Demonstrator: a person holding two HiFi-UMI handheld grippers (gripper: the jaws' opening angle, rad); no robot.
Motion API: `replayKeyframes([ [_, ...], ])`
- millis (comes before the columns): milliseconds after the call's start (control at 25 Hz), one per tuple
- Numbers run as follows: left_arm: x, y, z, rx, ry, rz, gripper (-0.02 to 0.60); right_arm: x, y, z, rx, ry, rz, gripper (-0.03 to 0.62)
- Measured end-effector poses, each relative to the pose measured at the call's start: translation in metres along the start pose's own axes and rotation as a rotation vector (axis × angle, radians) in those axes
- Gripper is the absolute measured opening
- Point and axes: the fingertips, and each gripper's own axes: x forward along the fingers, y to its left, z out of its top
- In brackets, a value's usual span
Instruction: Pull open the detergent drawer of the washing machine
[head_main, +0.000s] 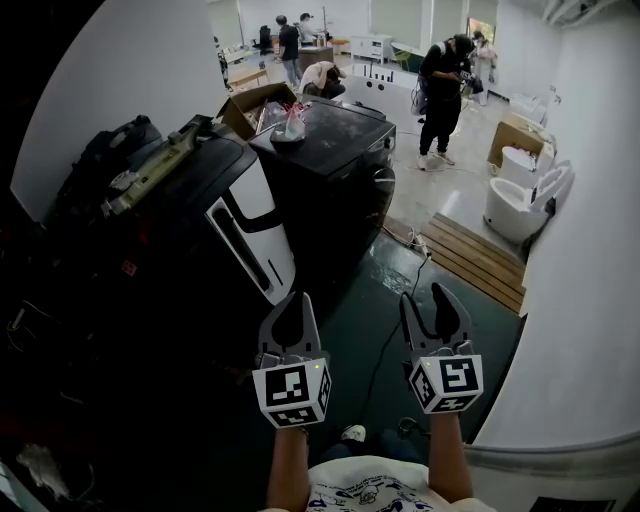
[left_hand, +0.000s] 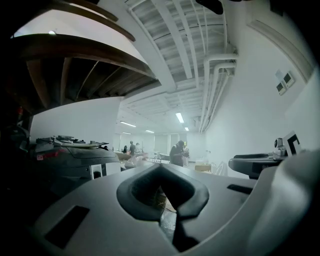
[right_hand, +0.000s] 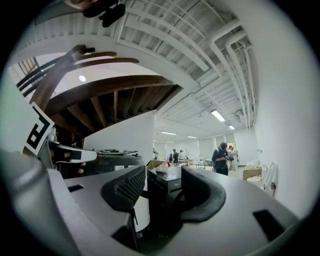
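Note:
A black, box-shaped washing machine (head_main: 335, 150) stands ahead on the dark floor, with a round knob on its right face; I cannot make out its detergent drawer. A nearer dark appliance with a white front panel (head_main: 250, 235) stands to its left. Both grippers are held low and level in front of me, well short of the machines. My left gripper (head_main: 297, 298) has its jaw tips together with nothing in them; its pads (left_hand: 137, 200) meet at the front. My right gripper (head_main: 423, 295) stands open, and the black machine (right_hand: 170, 175) shows far off through the gap between its pads (right_hand: 125, 192).
A cable (head_main: 385, 340) runs across the floor between the grippers. Wooden planks (head_main: 475, 260) and white toilets (head_main: 520, 200) lie at the right by the white wall. An open cardboard box (head_main: 255, 100) sits behind the machines. Several people (head_main: 440, 90) stand at the back.

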Motion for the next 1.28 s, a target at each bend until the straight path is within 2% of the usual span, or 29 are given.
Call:
replayKeyframes([
  [360,0.037,0.011,-0.019,-0.018,0.039,-0.016,0.014,0.032,-0.011,-0.022,0.007,0.041,-0.017,0.236],
  [640,0.085,0.011,-0.026,-0.017,0.054,-0.005,0.014,0.076,-0.039,-0.032,0.017,0.057,-0.016,0.236],
  [880,0.152,0.008,-0.023,-0.013,0.053,0.026,0.014,0.138,-0.077,-0.028,0.014,0.047,0.017,0.236],
  [1280,0.287,-0.019,-0.007,-0.019,0.039,0.104,0.014,0.259,-0.163,-0.018,0.000,0.036,0.122,0.236],
])
